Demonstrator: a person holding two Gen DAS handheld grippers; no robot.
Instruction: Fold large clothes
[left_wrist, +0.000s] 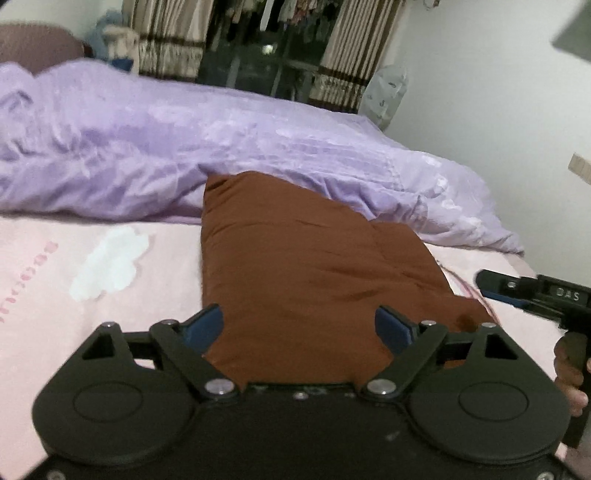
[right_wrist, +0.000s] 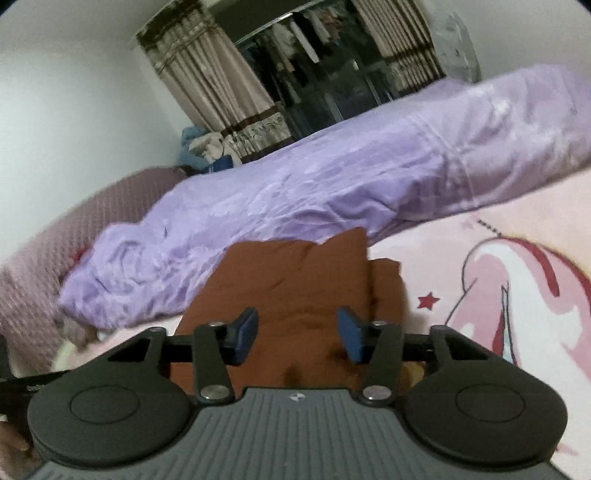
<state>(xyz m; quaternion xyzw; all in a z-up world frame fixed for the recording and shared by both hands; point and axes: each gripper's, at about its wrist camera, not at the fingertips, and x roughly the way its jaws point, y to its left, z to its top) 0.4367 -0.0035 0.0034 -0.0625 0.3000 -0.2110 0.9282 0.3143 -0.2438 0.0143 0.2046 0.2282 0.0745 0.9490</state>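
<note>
A brown garment (left_wrist: 314, 266) lies folded into a long strip on the pink bed sheet (left_wrist: 140, 288), running away from me toward the purple duvet. My left gripper (left_wrist: 299, 328) is open, its blue pads (left_wrist: 205, 326) spread over the garment's near end. My right gripper (right_wrist: 297, 334) is open too, hovering over the garment (right_wrist: 295, 280) with nothing between its pads. The right gripper also shows at the right edge of the left wrist view (left_wrist: 524, 291), beside the garment's right side.
A rumpled purple duvet (left_wrist: 221, 147) lies across the far half of the bed. A mauve headboard (right_wrist: 40, 251) stands at one end. Striped curtains (right_wrist: 221, 81) and a dark window are behind the bed. The sheet has a cartoon print (right_wrist: 509, 295).
</note>
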